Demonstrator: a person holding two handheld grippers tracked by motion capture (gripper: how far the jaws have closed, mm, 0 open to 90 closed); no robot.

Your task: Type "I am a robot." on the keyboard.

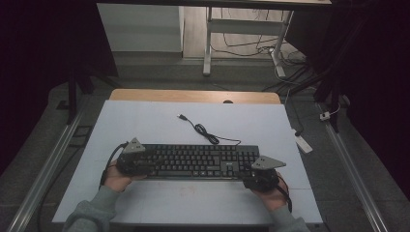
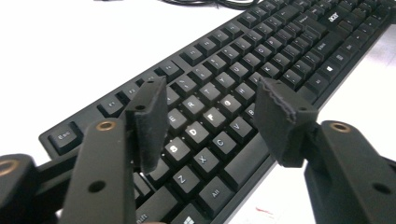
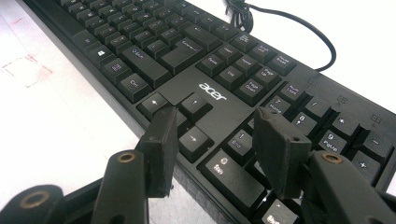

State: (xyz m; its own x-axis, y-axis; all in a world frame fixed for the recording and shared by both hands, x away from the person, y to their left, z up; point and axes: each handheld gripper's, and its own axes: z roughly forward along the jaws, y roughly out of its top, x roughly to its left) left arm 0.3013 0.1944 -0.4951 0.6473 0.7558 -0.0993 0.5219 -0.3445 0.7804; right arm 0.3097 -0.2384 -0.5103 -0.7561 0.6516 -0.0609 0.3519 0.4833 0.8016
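A black Acer keyboard (image 1: 193,162) lies across the near part of the white board, and its cable (image 1: 205,131) runs away to a loose USB plug (image 1: 182,116). My left gripper (image 1: 139,163) is at the keyboard's left end. In the left gripper view its jaws (image 2: 212,88) stand apart above the letter keys (image 2: 205,116), pinching nothing. My right gripper (image 1: 249,172) is at the keyboard's right end. Its jaws (image 3: 215,115) are spread over the arrow keys and number pad (image 3: 299,121), one near the front edge, with nothing between the pads.
The white board (image 1: 145,125) rests on a wooden table (image 1: 193,95). Faint red marks (image 3: 25,70) show on the board in front of the keyboard. A power strip (image 1: 303,143) lies on the floor at the right, and a desk frame (image 1: 208,48) stands behind.
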